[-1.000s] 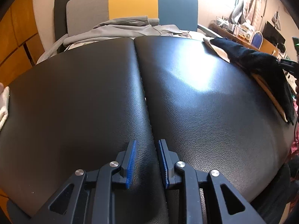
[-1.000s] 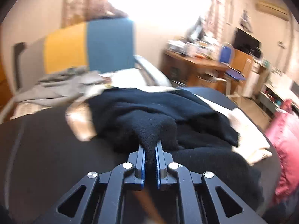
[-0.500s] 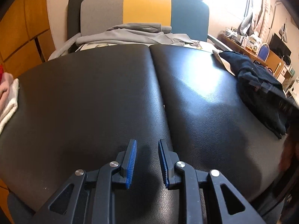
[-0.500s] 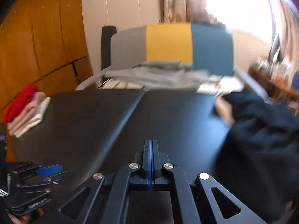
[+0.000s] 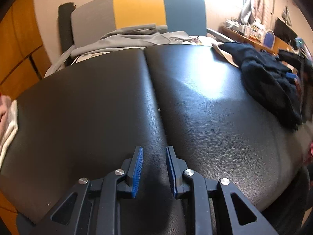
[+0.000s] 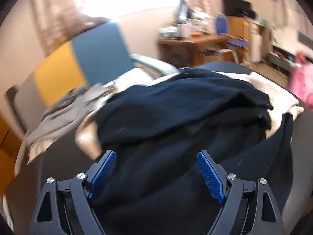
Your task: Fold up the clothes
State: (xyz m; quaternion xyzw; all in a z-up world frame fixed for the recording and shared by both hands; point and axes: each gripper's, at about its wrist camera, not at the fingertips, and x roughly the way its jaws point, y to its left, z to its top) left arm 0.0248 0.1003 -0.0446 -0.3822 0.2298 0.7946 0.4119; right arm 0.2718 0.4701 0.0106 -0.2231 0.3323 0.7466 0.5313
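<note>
— What is seen nearest to the cameras?

— The left gripper [image 5: 154, 168] is seen just above the black padded table [image 5: 97, 117], over the seam [image 5: 154, 90] between the two cushions. Its jaws are held partly open, with a narrow gap, and nothing is held between them. The right gripper [image 6: 156, 174] is pointed down at the dark navy garment [image 6: 185, 121]. Its jaws have just been opening and are now spread wide; the cloth is seen between and below them, but it is not pressed by the pads.

— Where is the garment placed?

— It is heaped on the right part of the table, on top of a beige cloth [image 6: 281, 96]. At the left edge, folded pale cloths [image 5: 8, 121] are seen.

— And farther back?

— A grey garment [image 5: 133, 37] is spread beyond the far edge of the table, before a chair back [image 5: 137, 9] with grey, yellow and blue panels. A cluttered wooden desk [image 6: 197, 41] is seen against the far wall, rather blurred.
</note>
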